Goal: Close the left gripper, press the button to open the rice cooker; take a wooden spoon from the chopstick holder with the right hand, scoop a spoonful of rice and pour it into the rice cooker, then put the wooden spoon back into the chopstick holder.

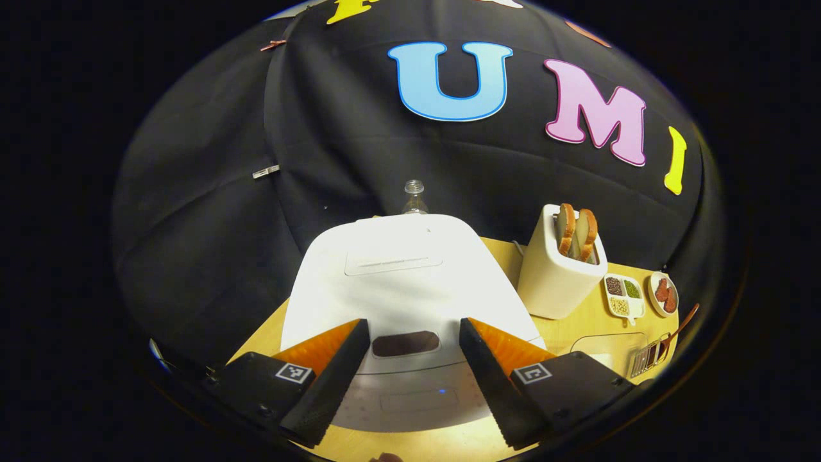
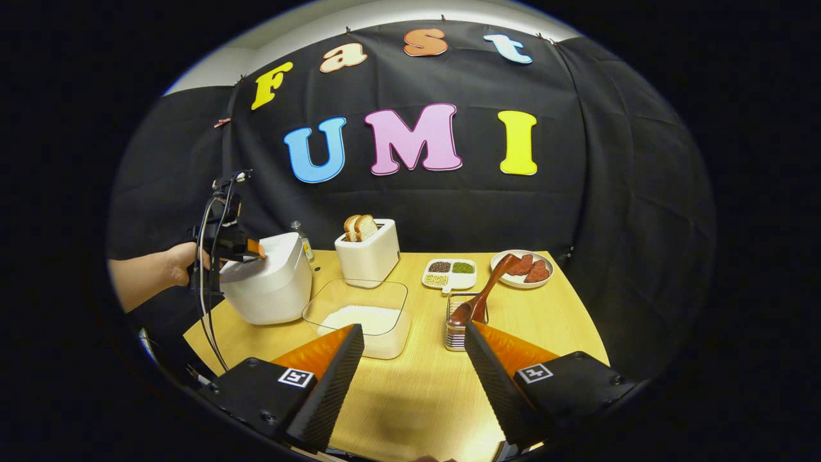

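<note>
— Now, how many of each on the table [image 2: 410, 398]?

— One white rice cooker [image 1: 397, 282], lid down, at the left; one clear tub of rice [image 2: 365, 317] just right of it; one wire chopstick holder [image 2: 463, 324] with one wooden spoon [image 2: 482, 292] leaning out of it. Behind: one toaster [image 2: 369, 253] with two bread slices, one three-part dish [image 2: 450, 273] of beans, one plate [image 2: 521, 269] of reddish pieces, one small bottle [image 1: 414, 196] behind the cooker.

— And the grippers?

— Two. The left gripper [image 1: 414, 378] hangs over the cooker's front, fingers spread wide on either side of the button panel [image 1: 405, 343], gripping nothing; the right gripper view shows a hand [image 2: 183, 263] holding it there. The right gripper [image 2: 414, 378] hovers above bare tabletop, jaws equally wide, empty.

— Anything in the way?

— The rice tub and holder stand just ahead of the right gripper, near each other.
</note>
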Action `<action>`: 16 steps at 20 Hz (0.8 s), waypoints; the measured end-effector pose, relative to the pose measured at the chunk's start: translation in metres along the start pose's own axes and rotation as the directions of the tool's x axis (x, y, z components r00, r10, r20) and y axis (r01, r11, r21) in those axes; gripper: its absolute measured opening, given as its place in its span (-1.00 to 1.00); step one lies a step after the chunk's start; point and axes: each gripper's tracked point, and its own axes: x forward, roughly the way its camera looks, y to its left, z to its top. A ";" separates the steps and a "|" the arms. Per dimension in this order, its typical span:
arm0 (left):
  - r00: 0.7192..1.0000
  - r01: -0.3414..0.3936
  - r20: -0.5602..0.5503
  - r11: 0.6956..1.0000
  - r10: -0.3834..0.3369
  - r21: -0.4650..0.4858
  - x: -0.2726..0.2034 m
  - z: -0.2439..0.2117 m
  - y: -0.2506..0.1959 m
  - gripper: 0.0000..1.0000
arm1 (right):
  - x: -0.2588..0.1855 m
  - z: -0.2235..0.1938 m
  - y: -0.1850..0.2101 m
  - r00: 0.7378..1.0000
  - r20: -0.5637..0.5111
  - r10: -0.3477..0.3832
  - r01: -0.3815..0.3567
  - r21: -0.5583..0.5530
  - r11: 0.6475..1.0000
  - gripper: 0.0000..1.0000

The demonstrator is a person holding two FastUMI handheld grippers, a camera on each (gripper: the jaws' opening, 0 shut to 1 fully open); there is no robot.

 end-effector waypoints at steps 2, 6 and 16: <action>0.997 -0.012 0.079 0.998 0.016 -0.061 -0.027 0.012 0.002 0.92 | 0.009 0.004 -0.001 0.999 0.005 0.032 -0.032 -0.015 0.999 0.97; 0.983 0.005 0.183 0.993 0.016 -0.115 -0.096 0.022 0.002 0.92 | 0.017 0.035 -0.001 0.997 0.051 0.065 -0.061 -0.068 0.996 0.98; 0.868 0.221 0.418 0.962 -0.268 0.158 -0.275 0.017 -0.023 0.91 | -0.069 0.120 0.024 0.951 0.303 -0.069 0.114 -0.132 0.985 0.98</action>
